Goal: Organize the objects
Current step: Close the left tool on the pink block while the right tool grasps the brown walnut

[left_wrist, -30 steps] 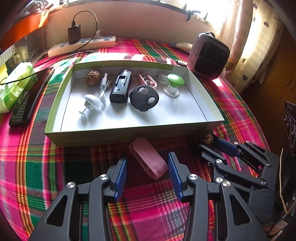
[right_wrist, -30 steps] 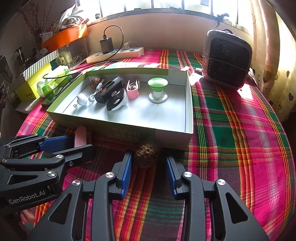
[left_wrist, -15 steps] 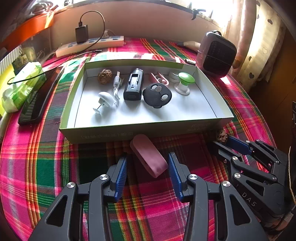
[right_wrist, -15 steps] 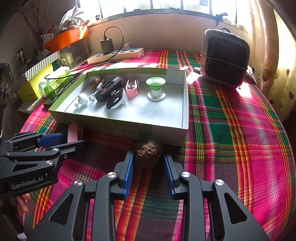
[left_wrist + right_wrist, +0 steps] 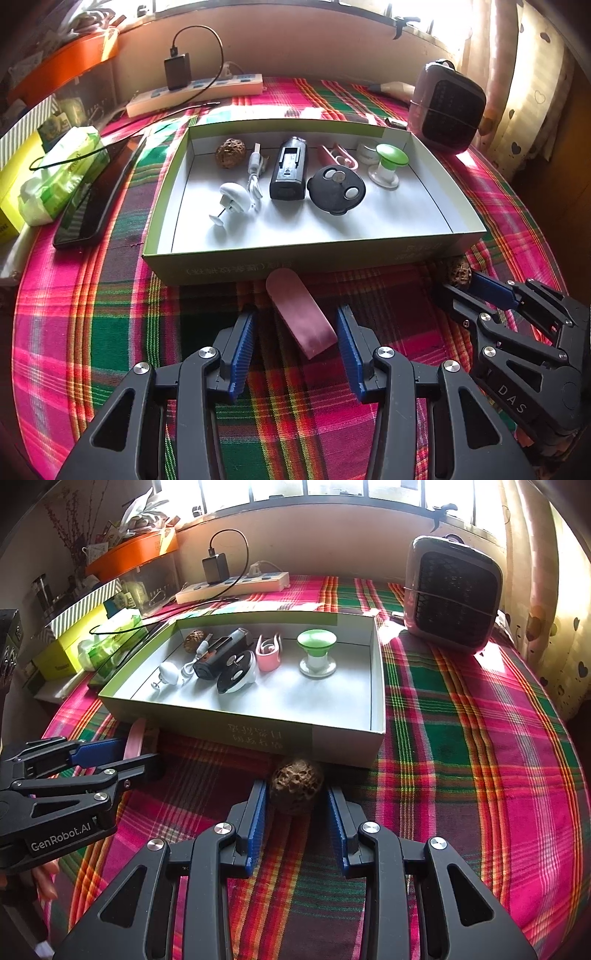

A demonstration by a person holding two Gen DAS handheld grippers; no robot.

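Note:
A pink oblong case (image 5: 301,312) lies on the plaid cloth before the green-rimmed box (image 5: 236,264). My left gripper (image 5: 295,349) is open, its blue pads either side of the case with gaps. A brown wrinkled walnut (image 5: 295,784) sits by the box's front wall (image 5: 273,736). My right gripper (image 5: 297,825) is open around it, the left pad close to it, the right pad apart. The box holds another walnut (image 5: 229,153), a white cable, a black device (image 5: 289,173), a round black fob (image 5: 336,189), a pink clip and a green-topped knob (image 5: 388,164).
A small heater (image 5: 452,592) stands at the back right. A power strip with a charger (image 5: 195,92) lies along the back wall. A black phone (image 5: 98,195), a tissue pack (image 5: 59,177) and yellow boxes sit left of the box.
Both grippers have risen and pulled back a little from the box. The pink case and the walnut stay on the cloth between the open pads.

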